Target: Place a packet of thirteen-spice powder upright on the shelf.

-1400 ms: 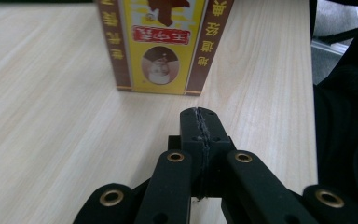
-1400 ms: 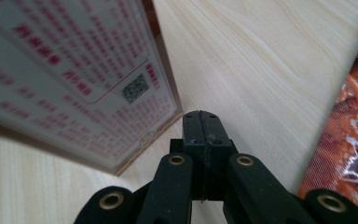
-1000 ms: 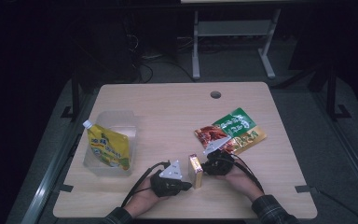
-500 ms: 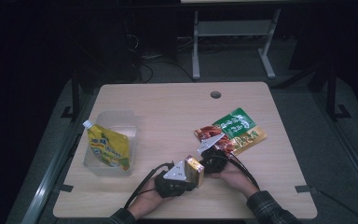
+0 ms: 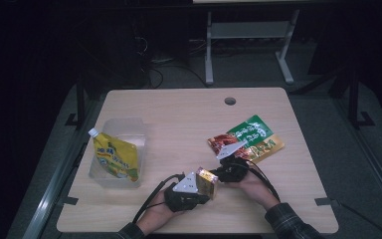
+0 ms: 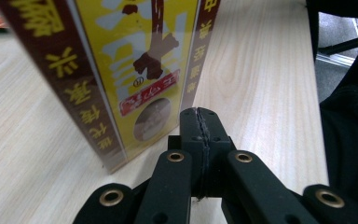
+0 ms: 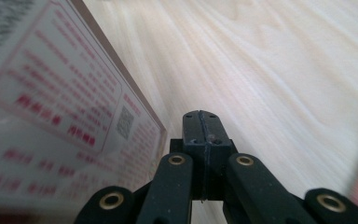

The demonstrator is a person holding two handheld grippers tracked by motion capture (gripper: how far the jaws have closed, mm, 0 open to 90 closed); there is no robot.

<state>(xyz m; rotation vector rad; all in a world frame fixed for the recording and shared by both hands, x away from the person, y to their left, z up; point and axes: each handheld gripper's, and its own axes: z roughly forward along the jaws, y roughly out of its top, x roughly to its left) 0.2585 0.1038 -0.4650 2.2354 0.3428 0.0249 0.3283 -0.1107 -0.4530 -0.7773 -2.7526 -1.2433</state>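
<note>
Small yellow-and-brown box point(image 5: 207, 182) now tipped leftward against left gripper point(image 5: 197, 191), right gripper point(image 5: 218, 174) just beside it; earlier upright. Both jaw pairs pressed together, empty. Probably nudging, not lifting.

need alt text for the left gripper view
A yellow and dark red cardboard box with printed characters stands close up on a light wooden table, just left of the left gripper, whose two black jaws are shut together on nothing. A dark sleeve edges the right side.
</note>
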